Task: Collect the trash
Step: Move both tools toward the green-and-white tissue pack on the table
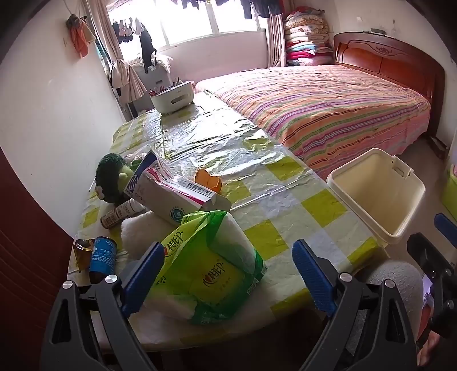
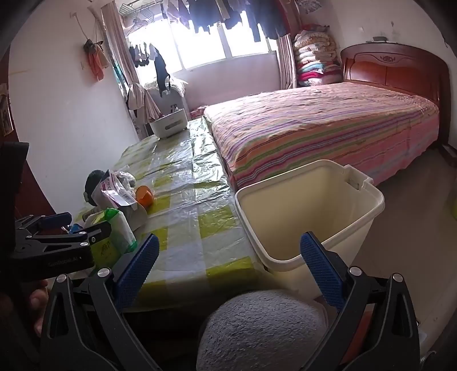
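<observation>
The table (image 1: 285, 182), covered with a glossy yellow-green and white checked plastic cloth, serves as the reference. At its near left corner lies a cluster of items: a green tissue pack (image 1: 208, 265) with white tissue showing, a white and pink carton (image 1: 177, 191) leaning above it, an orange peel (image 1: 208, 179) just beyond the carton, a green plush toy (image 1: 112, 177), a small lying bottle (image 1: 120, 212) and a blue can (image 1: 102, 254). The plush toy is partly hidden by the carton; the print on the bottle and can is too small to read. In the left wrist view the left gripper (image 1: 228, 274) hovers over the near edge with its blue pads spread wide on either side of the tissue pack, touching nothing. The right gripper (image 2: 230, 261) is likewise wide apart and holds nothing; a grey fuzzy mass (image 2: 262, 331) below it is cut off by the frame edge. A cream waste bin (image 2: 311, 217), interior bare, stands against the table's right side. A white container (image 1: 172, 98) sits at the table's far end. A bed (image 1: 328, 108) with a striped cover and wooden headboard lies beyond the table's right side; folded quilts (image 1: 307, 37) are stacked in the corner beside the headboard. The window (image 1: 185, 20) behind the far end is overexposed, with hanging clothes visible only as dark shapes.
</observation>
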A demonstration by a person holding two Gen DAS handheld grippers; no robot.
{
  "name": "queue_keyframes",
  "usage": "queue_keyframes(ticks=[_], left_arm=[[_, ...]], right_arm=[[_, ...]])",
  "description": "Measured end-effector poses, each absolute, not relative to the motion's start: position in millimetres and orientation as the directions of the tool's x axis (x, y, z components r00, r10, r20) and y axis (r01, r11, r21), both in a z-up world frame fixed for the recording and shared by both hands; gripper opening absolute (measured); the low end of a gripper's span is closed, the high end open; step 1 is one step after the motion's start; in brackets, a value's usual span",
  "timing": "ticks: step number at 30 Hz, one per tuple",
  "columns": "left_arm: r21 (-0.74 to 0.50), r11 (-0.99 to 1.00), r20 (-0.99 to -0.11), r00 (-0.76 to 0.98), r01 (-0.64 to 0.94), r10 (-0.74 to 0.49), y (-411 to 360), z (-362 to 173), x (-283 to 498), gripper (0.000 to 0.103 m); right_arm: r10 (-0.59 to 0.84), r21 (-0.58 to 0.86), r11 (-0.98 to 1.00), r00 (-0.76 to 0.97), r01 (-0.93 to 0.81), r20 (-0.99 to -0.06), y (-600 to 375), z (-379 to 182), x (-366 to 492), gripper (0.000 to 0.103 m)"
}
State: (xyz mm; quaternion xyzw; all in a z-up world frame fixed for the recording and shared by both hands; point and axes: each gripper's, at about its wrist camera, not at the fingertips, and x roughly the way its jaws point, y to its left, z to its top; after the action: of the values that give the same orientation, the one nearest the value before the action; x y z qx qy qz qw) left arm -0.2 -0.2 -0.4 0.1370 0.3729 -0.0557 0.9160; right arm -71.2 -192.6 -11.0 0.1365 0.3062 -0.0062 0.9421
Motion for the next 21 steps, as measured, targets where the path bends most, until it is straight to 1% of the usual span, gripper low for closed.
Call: queue_keyframes(ticks=[6,8,14,21], left_arm=[[0.207,0.957,-0.694,0.720,0.202,-0.002,1.1,-0.1,-1.2,0.088],[0.206,0.957,-0.693,0.721,0.203,-0.004,7.2,7.3,-4.0,0.088],[0.213,0.956,-0.688,0.726,0.200,0.001,2.0,3.1,-1.0,0.088],[0.205,0.961,-0.677,0.736,0.186,0.002,7.5,6.5,-1.5,0.088]], right_arm=[[0.072,0.250,0.964,0.815,0.091,-0.576,-192.5,-10.9,-71.6,0.097],[0.068,0.246,0.965,0.817,0.092,-0.573,-192.3,-10.7,-72.5,0.097],[0.065,0.240,0.967,0.819,0.090,-0.570,-191.4,-10.4,-72.7,0.097],[0.053,0.224,0.971,0.834,0.086,-0.549,-190.5,-1.4,-74.4,0.097]])
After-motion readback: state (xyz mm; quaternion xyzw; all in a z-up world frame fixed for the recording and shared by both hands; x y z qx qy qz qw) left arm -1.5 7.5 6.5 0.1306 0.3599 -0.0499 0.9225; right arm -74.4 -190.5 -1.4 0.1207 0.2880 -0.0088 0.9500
